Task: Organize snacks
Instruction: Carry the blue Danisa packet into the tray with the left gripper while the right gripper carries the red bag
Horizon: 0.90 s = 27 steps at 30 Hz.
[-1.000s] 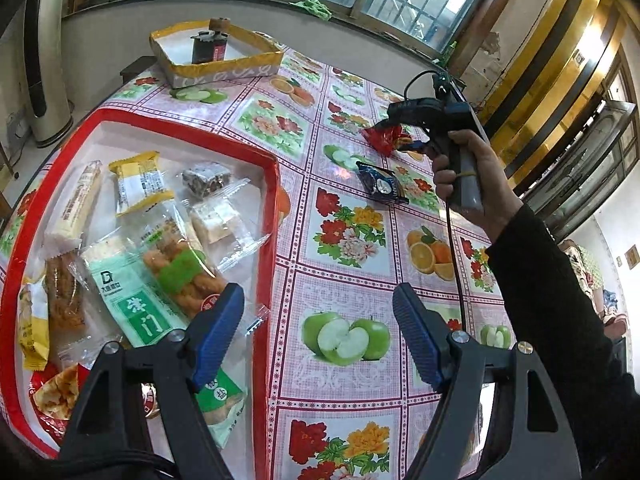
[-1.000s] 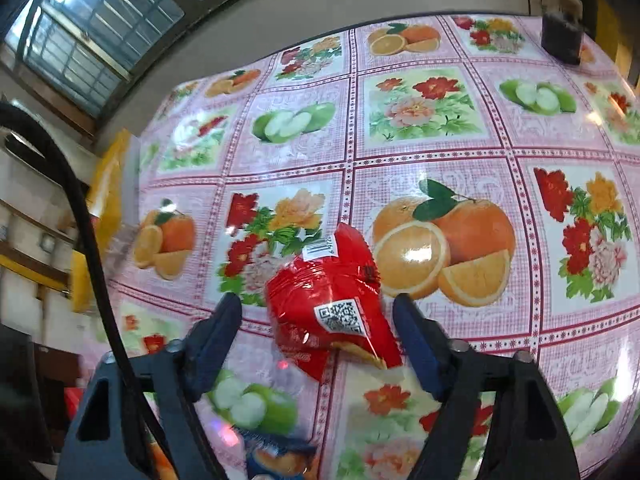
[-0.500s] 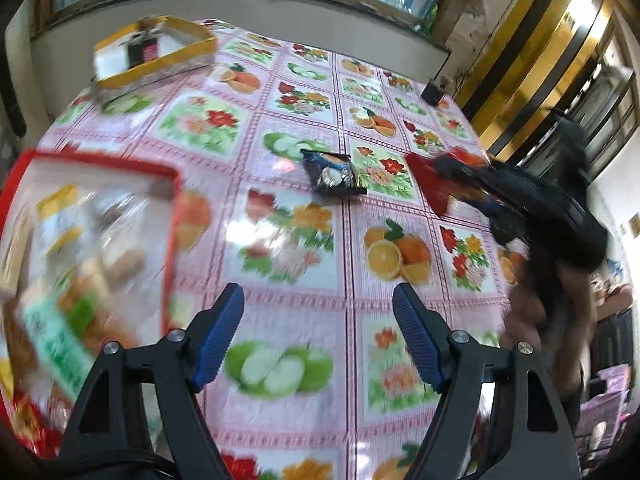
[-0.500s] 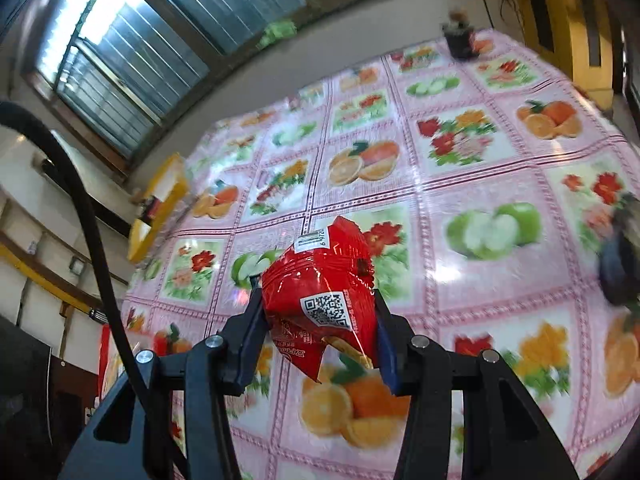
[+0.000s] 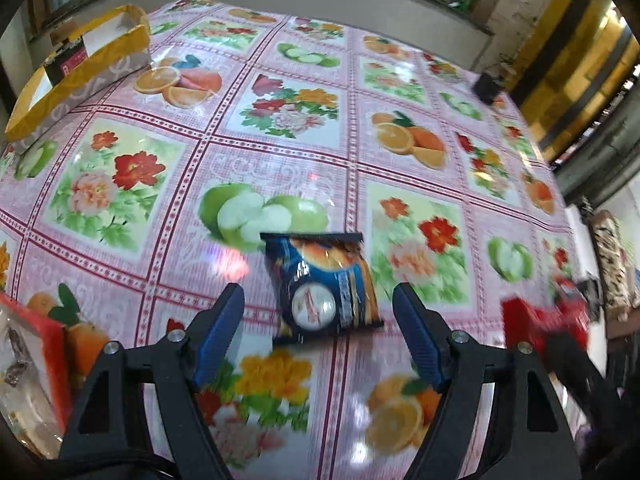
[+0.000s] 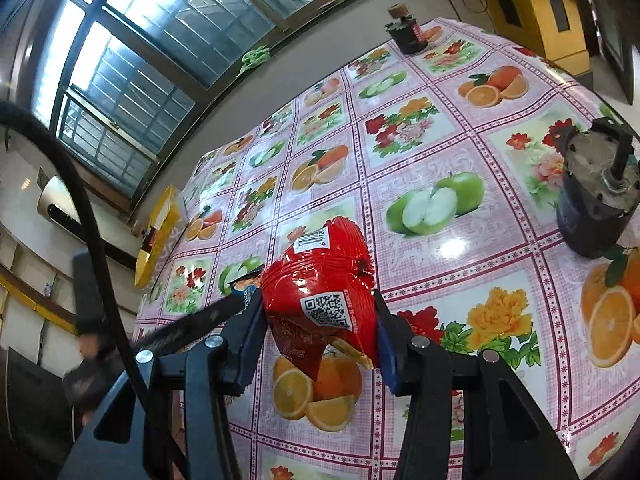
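Note:
A dark blue snack packet (image 5: 326, 286) lies flat on the fruit-print tablecloth (image 5: 256, 148). My left gripper (image 5: 318, 322) is open, its blue pads on either side of the packet's near end and just above it. My right gripper (image 6: 318, 316) is shut on a red snack packet (image 6: 320, 292) and holds it above the table. The red packet also shows, blurred, at the right of the left wrist view (image 5: 544, 318). The corner of the red tray (image 5: 46, 350) with snacks in it is at the lower left.
A yellow-rimmed box (image 5: 80, 64) stands at the far left of the table. A dark jar (image 6: 590, 208) stands to the right of the red packet, and a small dark bottle (image 6: 404, 32) stands at the far table edge. A window wall lies beyond.
My left gripper has swung right, away from the red tray, to straddle the blue packet. My right gripper shut on the red packet and lifted it off the table.

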Each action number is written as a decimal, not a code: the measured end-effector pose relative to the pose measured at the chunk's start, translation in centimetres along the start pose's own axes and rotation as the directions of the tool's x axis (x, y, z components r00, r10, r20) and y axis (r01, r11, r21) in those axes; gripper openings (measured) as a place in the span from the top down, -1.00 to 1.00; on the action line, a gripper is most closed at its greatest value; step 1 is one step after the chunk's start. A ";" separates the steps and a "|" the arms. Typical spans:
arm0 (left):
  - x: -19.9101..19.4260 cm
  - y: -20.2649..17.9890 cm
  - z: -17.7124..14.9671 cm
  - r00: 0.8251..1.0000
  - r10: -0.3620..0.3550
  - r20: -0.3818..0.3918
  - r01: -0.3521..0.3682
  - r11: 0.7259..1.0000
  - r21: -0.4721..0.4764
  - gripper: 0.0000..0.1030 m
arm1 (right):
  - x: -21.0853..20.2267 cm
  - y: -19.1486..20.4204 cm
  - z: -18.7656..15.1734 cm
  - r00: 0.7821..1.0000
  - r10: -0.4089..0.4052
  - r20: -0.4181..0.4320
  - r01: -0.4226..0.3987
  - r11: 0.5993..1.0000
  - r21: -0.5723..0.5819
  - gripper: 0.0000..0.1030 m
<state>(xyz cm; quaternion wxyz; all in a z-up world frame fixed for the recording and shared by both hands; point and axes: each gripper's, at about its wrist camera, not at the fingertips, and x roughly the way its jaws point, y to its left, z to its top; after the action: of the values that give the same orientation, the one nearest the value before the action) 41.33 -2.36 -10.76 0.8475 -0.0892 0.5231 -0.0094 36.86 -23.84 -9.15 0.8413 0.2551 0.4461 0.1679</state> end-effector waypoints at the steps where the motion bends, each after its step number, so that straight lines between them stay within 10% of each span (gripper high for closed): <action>1: 0.5 -0.3 0.1 1.000 0.019 -0.009 -0.019 1.000 0.008 -0.45 | 0.0 0.1 -0.1 1.000 -0.001 -0.003 0.001 1.000 -0.003 0.06; 7: 1.3 -0.8 -0.9 0.992 0.122 0.011 -0.122 0.991 0.051 -0.03 | 0.2 0.1 0.0 1.000 -0.007 -0.019 0.007 1.000 0.002 0.06; 14: -2.7 0.6 -6.5 0.996 0.006 -0.084 -0.004 1.000 0.024 0.08 | 1.3 0.9 -0.6 0.998 -0.001 -0.057 -0.001 0.999 -0.033 0.06; 21: -11.7 4.0 -15.0 0.997 -0.063 0.039 0.064 0.998 -0.021 0.08 | 1.5 5.7 -3.0 0.993 0.078 -0.091 -0.096 0.971 -0.219 0.06; 27: -19.3 11.8 -18.5 0.972 0.068 0.223 -0.037 0.990 -0.138 0.08 | 1.2 11.5 -7.8 0.967 0.189 -0.174 -0.243 0.888 -0.390 0.06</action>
<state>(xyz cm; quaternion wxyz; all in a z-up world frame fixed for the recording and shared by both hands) 15.27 8.72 -3.60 0.8938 -0.1321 0.4245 0.0584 30.38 -11.75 -6.96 0.8208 0.1103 0.4241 0.3664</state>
